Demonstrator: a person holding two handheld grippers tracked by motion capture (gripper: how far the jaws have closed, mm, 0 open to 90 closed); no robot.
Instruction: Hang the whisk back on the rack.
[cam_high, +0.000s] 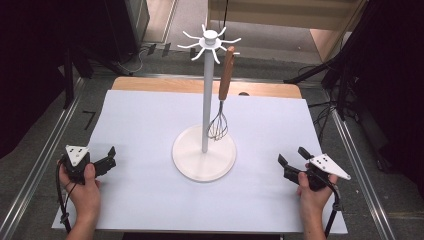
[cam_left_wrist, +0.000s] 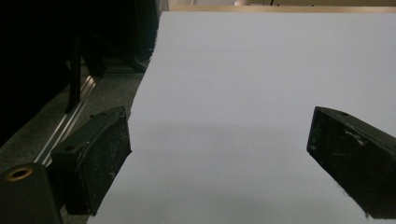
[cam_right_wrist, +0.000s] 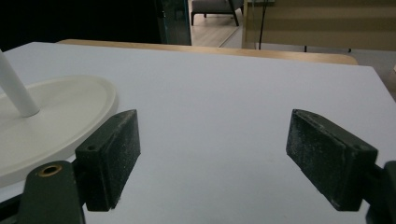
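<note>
A whisk (cam_high: 222, 100) with a wooden handle hangs from one hook of the white stand (cam_high: 204, 150), wire head down and just beside the pole, above the round base. Hung this way it stays off the white sheet (cam_high: 150, 200) covering the bench (cam_high: 150, 84), and the other hooks at the stand's crown are bare.

The left gripper (cam_high: 107, 159) sits low near the sheet's left edge, well apart from the stand. In the left gripper view its jaws stand wide, with plain sheet between them and nothing gripped.

The right gripper (cam_high: 292, 157) is held near the right edge, angled toward the stand's base. In the right gripper view the jaws are likewise wide, with nothing between the pads (cam_right_wrist: 112, 154); the base rim (cam_right_wrist: 79, 116) lies just to their left, and the pole (cam_right_wrist: 16, 91) rises from it.

Judgement: with the whisk on its hook and both grippers unloaded at opposite sides, the hanging step looks complete. The hands appear parked clear of the stand so that neither knocks the pole nor sets the whisk swinging.
</note>
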